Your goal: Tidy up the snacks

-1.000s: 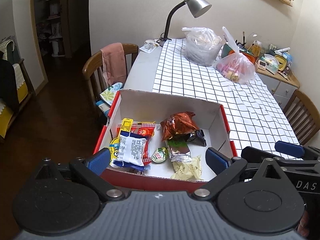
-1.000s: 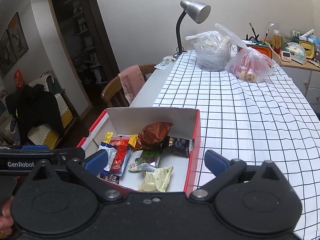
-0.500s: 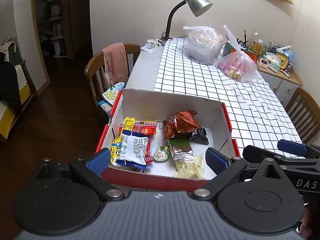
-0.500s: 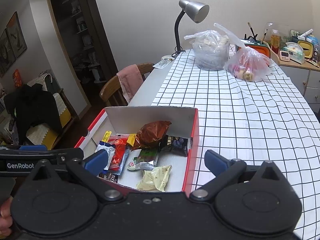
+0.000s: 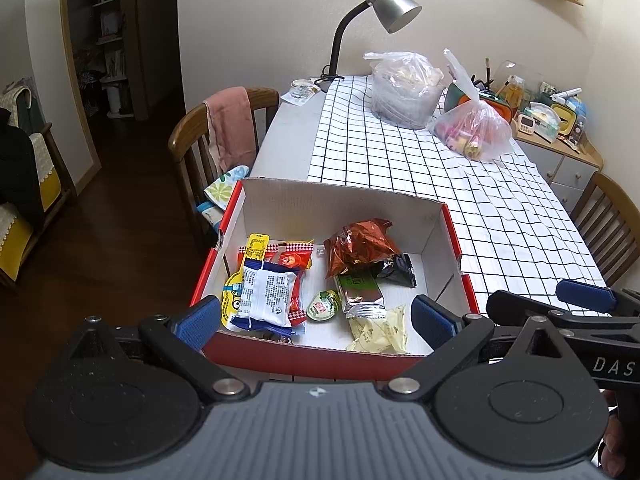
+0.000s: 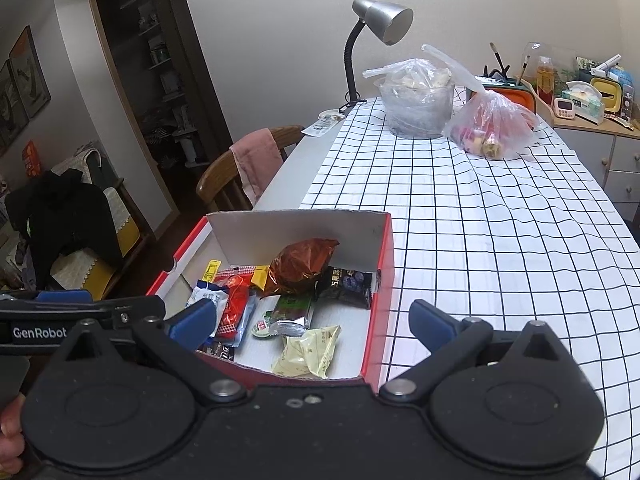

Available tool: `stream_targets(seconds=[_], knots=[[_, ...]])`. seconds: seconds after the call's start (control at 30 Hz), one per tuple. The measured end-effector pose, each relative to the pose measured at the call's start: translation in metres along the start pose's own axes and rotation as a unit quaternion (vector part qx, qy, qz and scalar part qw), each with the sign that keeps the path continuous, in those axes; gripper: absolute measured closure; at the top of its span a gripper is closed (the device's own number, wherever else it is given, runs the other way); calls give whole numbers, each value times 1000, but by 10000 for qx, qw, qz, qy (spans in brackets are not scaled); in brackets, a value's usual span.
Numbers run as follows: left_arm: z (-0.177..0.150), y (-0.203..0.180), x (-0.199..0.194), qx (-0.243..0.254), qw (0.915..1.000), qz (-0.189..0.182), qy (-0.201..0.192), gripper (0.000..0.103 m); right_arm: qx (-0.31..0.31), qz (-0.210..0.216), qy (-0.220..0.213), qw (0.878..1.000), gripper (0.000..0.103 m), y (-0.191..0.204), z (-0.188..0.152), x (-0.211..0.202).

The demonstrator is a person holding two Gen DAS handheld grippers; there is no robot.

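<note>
A red cardboard box (image 5: 320,356) with a white inside stands at the table's near left corner; it also shows in the right wrist view (image 6: 386,264). In it lie several snack packets: a shiny brown bag (image 5: 358,246), a white packet (image 5: 266,294), a green bar (image 5: 358,292), a pale yellow packet (image 5: 380,330), a black packet (image 6: 348,286). My left gripper (image 5: 316,318) is open and empty, above the box's near wall. My right gripper (image 6: 312,318) is open and empty, over the box's near right corner.
The checked tablecloth (image 6: 480,216) covers the table to the right of the box. At the far end stand a desk lamp (image 5: 380,4), a clear bag of food (image 5: 404,88) and a pink bag (image 5: 474,128). A chair with a pink cloth (image 5: 230,124) stands at the left.
Both grippers have drawn back and risen slightly, so the box sits a little farther off in both views. Both stay open and the snacks have not moved.
</note>
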State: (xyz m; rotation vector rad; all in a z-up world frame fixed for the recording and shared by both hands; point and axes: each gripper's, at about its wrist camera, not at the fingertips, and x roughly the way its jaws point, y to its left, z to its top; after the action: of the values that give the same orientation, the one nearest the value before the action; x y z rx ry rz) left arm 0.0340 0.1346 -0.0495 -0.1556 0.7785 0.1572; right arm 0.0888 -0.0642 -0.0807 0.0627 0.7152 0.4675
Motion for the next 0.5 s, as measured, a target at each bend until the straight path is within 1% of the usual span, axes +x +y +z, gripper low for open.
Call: stream_targets(seconds=[0.5], knots=[[-1,0,-6,76,9999,58,-78,1,41,-95,38,9999,0,1,-4,-2]])
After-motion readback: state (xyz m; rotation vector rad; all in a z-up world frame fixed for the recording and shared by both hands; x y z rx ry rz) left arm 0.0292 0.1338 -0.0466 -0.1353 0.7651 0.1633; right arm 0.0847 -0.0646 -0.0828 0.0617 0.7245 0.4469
